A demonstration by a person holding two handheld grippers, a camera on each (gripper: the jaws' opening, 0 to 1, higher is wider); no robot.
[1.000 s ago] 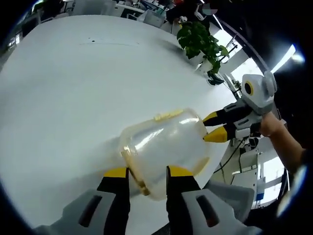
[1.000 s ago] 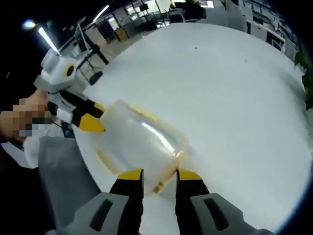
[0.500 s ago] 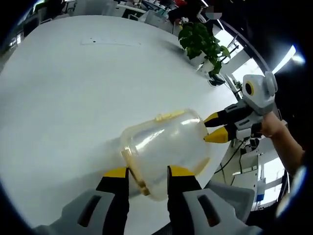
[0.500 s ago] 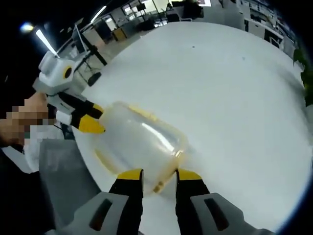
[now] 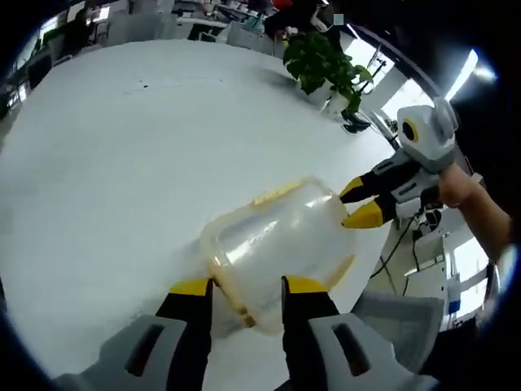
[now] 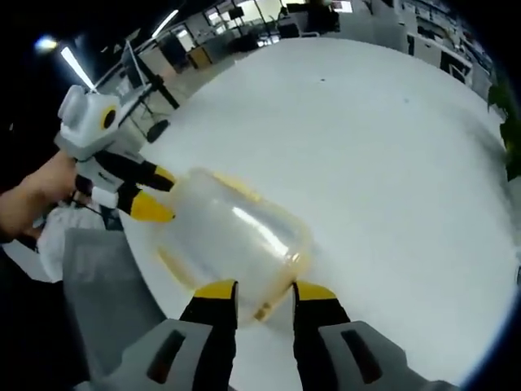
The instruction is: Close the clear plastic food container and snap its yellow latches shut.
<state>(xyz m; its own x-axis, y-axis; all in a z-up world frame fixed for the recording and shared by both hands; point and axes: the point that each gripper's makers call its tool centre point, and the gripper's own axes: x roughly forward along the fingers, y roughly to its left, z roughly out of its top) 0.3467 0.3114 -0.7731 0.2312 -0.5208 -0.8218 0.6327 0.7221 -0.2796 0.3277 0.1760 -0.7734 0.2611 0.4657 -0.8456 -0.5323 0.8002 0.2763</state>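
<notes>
A clear container (image 5: 273,244) was found clamped at opposite ends by the left gripper (image 5: 242,287) and the right gripper (image 6: 262,287) on a white table (image 5: 106,155), with a potted plant (image 5: 326,65) near its far edge.

Clear container (image 5: 273,244), yellow latches (image 5: 278,192), on table

I see a clear, faintly milky container (image 5: 277,244) with pale yellow latches (image 5: 278,192) on a plain white table (image 5: 106,155). My left gripper (image 5: 242,289) has yellow tips on black and grey; the right gripper (image 6: 264,287) matches. Beyond the container, green leaves on a plant (image 5: 321,61).
</notes>
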